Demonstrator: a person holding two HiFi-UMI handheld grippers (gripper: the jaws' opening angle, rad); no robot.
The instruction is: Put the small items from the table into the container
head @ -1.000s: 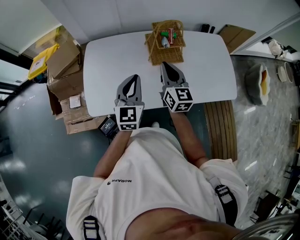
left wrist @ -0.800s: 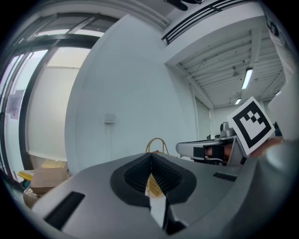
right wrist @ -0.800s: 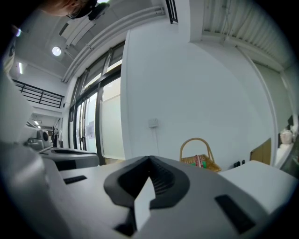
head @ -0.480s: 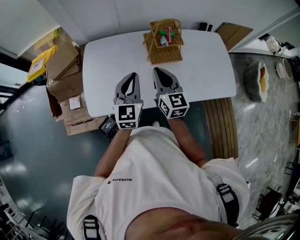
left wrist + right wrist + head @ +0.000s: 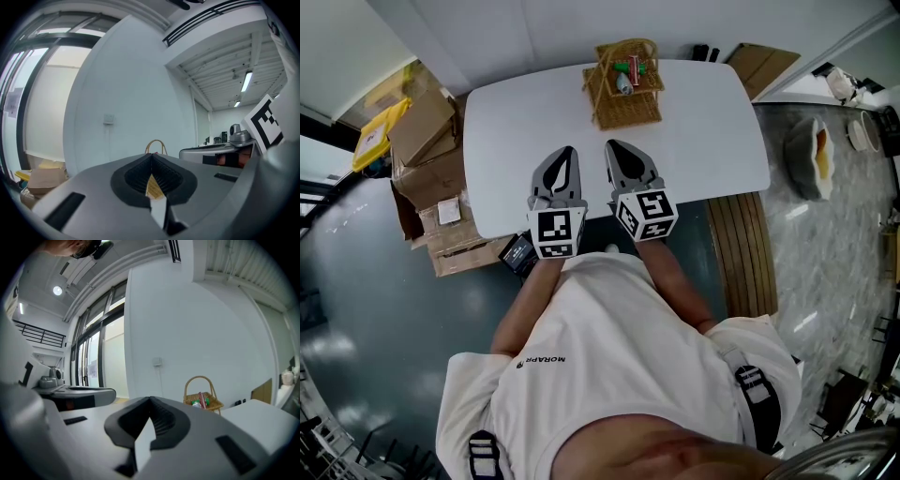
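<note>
White laminate filled most of the head view: a white rounded-corner table (image 5: 703, 131), on whose top we found no loose small item. At its far edge stood one woven wicker basket with a hoop handle (image 5: 623, 108). Inside it we counted three small items: a red stick-like piece (image 5: 634, 67), a green piece (image 5: 649, 67) and a pale grey piece (image 5: 623, 85). What each one was, we could not tell. Two tools hung side by side over the near edge, well apart from the basket: the grey left gripper (image 5: 566, 155) and the grey right gripper (image 5: 613, 147). A pile of brown cardboard boxes (image 5: 427, 127) lay on the floor to the left, and one slatted wooden bench (image 5: 741, 253) stood to the right.

In the left gripper view the jaws met at their tips and held nothing. Only the basket's handle rose beyond them, with a sliver of wicker showing through the gap below the tips.

In the right gripper view the jaws were likewise pressed together and empty. The basket sat off to the right on the table's far end, with the red and green pieces showing over its rim.

We judged the task as good as finished: everything small that we could see was already in the container, and nothing visible was left to collect.
</note>
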